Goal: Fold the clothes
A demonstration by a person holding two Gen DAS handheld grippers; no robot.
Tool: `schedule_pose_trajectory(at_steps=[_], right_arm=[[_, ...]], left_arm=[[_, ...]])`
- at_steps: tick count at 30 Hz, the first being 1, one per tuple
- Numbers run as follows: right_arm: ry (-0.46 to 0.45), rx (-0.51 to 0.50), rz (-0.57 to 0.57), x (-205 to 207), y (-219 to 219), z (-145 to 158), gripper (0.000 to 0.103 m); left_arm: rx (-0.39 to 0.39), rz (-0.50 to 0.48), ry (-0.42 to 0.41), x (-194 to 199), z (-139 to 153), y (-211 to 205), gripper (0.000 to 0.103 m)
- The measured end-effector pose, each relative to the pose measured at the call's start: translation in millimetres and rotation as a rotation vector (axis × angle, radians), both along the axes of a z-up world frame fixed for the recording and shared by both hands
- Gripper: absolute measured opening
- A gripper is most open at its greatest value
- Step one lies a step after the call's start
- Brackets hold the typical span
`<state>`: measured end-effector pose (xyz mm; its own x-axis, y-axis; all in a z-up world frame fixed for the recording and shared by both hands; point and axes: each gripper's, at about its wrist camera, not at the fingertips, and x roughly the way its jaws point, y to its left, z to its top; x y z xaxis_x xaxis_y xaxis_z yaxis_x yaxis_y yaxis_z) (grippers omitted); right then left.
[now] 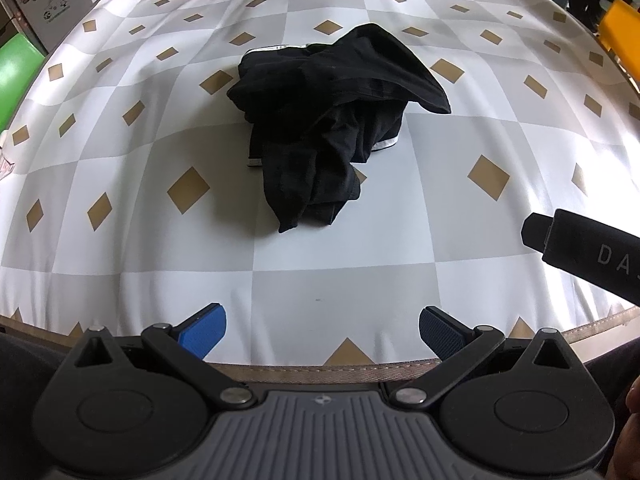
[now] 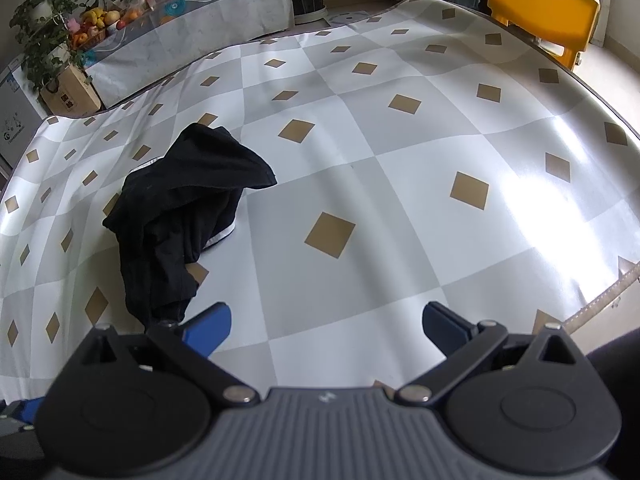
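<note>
A black garment (image 1: 336,124) lies crumpled in a heap near the middle of the surface (image 1: 500,80), which is covered with a grey-and-white checked cloth dotted with tan diamonds. White trim shows along some of the garment's edges. From the right wrist view the heap (image 2: 180,216) sits to the left of centre, its near end just past the left blue pad.

The left gripper (image 1: 322,330) hovers over the near edge of the surface, jaws spread wide and holding nothing, well short of the garment. The right gripper (image 2: 326,326) is also spread wide and empty above the cloth. Its black body (image 1: 584,252) enters the left wrist view from the right.

A yellow chair (image 2: 540,4) stands at the far right corner, and a side table with fruit and plants (image 2: 100,20) lies beyond the far left edge.
</note>
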<state>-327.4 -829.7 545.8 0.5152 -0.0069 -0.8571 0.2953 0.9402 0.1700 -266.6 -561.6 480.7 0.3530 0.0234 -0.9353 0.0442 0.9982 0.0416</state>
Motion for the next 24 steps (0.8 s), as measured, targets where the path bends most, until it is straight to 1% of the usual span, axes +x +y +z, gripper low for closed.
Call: schedule_pose_trajectory(at_steps=[13, 24], right_arm=[[0.029, 0.009, -0.005, 2.1, 0.2, -4.2, 0.102], [0.043, 0.02, -0.022, 2.5, -2.0, -6.3, 0.102]], left_arm=[[0.0, -0.018, 0.018, 2.6, -9.1, -3.7, 0.103], [0.0, -0.03, 0.019, 1.9, -10.4, -8.6, 0.103]])
